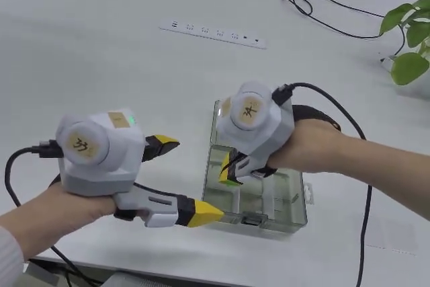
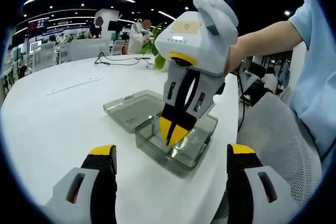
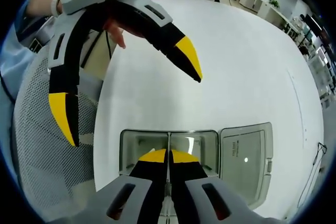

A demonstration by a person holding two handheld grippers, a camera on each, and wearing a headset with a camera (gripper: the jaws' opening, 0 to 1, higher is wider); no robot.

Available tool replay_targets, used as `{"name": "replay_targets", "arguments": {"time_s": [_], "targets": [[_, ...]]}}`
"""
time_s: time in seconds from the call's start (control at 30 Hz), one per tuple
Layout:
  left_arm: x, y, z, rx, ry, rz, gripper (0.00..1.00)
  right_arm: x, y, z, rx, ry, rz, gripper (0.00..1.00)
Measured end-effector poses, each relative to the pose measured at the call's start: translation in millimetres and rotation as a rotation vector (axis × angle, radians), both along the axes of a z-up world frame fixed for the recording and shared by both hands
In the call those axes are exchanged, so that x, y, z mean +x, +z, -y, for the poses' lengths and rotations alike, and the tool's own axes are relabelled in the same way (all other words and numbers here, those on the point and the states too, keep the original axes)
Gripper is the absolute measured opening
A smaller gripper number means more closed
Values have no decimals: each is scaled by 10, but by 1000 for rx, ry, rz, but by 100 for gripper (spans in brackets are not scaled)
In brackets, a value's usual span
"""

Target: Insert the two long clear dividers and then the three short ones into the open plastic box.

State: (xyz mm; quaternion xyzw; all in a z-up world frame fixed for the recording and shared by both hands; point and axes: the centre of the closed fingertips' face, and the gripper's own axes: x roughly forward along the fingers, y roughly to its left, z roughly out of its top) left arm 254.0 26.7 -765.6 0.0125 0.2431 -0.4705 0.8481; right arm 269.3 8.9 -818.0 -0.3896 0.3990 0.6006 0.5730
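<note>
Currently your right gripper (image 1: 228,174) points straight down into the open plastic box (image 1: 272,223). The box lies at about 5 o'clock from the middle of the head view, near the front edge of the white table (image 1: 101,52). In the right gripper view the yellow tips are pinched together on a thin clear divider (image 3: 168,141) seen edge-on. That sheet runs toward 12 o'clock across the middle of the box, from the near wall to the far wall. Whether it is a long or a short divider cannot be told. The lid (image 3: 244,156) lies open and flat at 3 o'clock from the box in that view.

Your left gripper (image 1: 187,178) sits at 8 o'clock in the head view, just beside the box's left end and apart from it. Its claw is spread wide with nothing between the jaws. One yellow tip is near the box's front corner, and the other is farther back, toward the lid side.

Farther back on the table, a white power strip (image 1: 213,34) lies at 12 o'clock. A black cable (image 1: 322,11) loops at 1 o'clock, and a green plant (image 1: 410,38) stands at 2 o'clock.
</note>
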Motion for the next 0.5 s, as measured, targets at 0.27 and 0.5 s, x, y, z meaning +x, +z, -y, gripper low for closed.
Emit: {"name": "replay_targets", "arguments": {"time_s": [0.27,0.5], "targets": [[-17,11,16,3,-5,-1,88,-29,-15,13,7,35,25,10],[-14,31,27,3,-6,1,88,-39,141,-19,94,10,44,22]]}}
